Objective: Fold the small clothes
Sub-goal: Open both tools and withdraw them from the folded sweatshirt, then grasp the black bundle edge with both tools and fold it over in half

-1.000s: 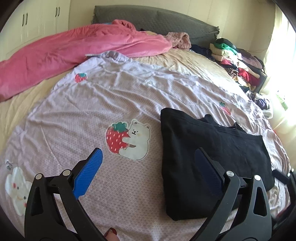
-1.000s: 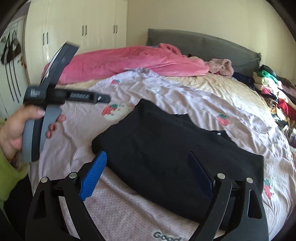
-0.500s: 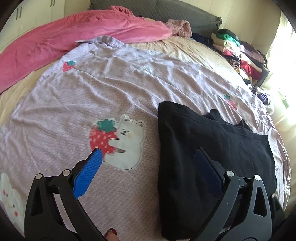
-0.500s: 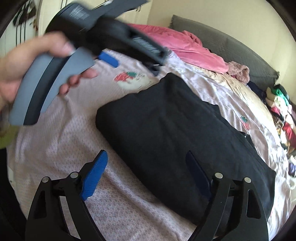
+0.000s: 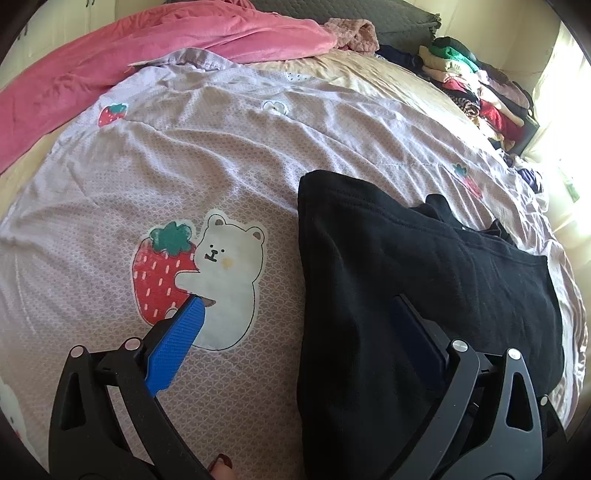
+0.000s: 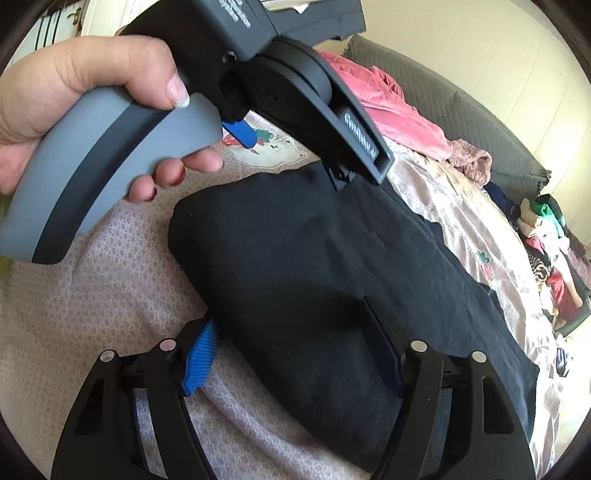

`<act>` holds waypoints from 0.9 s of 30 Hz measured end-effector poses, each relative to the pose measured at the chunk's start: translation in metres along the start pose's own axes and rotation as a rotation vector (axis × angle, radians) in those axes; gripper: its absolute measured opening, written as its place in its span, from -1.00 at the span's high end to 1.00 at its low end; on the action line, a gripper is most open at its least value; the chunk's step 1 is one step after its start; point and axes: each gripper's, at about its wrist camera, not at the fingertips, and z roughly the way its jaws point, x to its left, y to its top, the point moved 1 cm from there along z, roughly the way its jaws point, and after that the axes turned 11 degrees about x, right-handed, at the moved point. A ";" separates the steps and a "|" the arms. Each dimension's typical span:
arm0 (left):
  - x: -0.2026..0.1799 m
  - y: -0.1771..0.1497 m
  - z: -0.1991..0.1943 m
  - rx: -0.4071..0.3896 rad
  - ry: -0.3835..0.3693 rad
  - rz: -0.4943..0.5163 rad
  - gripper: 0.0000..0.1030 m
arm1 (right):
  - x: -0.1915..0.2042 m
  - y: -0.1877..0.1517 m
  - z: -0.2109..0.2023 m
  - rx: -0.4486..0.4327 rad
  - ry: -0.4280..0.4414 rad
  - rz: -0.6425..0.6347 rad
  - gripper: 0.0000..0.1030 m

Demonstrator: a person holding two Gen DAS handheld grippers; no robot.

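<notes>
Left gripper (image 5: 295,321) spread wide, nothing between the pads: blue left finger (image 5: 176,347) over the strawberry-and-bear print (image 5: 199,277), right finger (image 5: 417,343) dark against the black garment (image 5: 424,295), straddling its left edge. Right gripper (image 6: 291,343) likewise gaping and gripping nothing, blue left finger (image 6: 199,360) at the near edge of the black garment (image 6: 314,266), right finger (image 6: 380,350) over the cloth; whether either finger touches the fabric cannot be told.

Seen from the right wrist, blocking much of the upper left: the left hand (image 6: 74,88) wrapped round the grey-and-black handle (image 6: 99,155) of the other tool, whose body reaches out over the far corner of the garment and hides part of the bed beyond.

Underneath, a lilac sheet (image 5: 221,155) with a fine pattern, wrinkled, dotted with small strawberry prints. Farther back, a pink blanket (image 5: 147,51) bunched across the head of the bed, a crumpled dusty-pink cloth (image 5: 354,33) just beside it, a grey quilted headboard (image 6: 461,110) behind. Along the right edge, a heap of mixed clothes (image 5: 480,96), well apart from the garment.

Black garment itself: already folded into a thick long rectangle, lying flat on the sheet right of the bear print, left edge straight and stitched, a loose bit of black poking up along the far side.
</notes>
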 end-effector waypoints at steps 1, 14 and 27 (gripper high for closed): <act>-0.001 0.000 0.001 0.000 0.002 0.003 -0.81 | -0.001 0.000 -0.001 -0.007 0.001 0.001 -0.05; -0.001 -0.002 0.005 0.058 -0.207 -0.072 -0.81 | -0.040 -0.011 -0.031 -0.160 0.151 0.167 0.87; -0.071 -0.005 -0.037 -0.001 -0.258 0.027 0.37 | -0.075 -0.046 -0.078 -0.305 0.093 0.320 0.87</act>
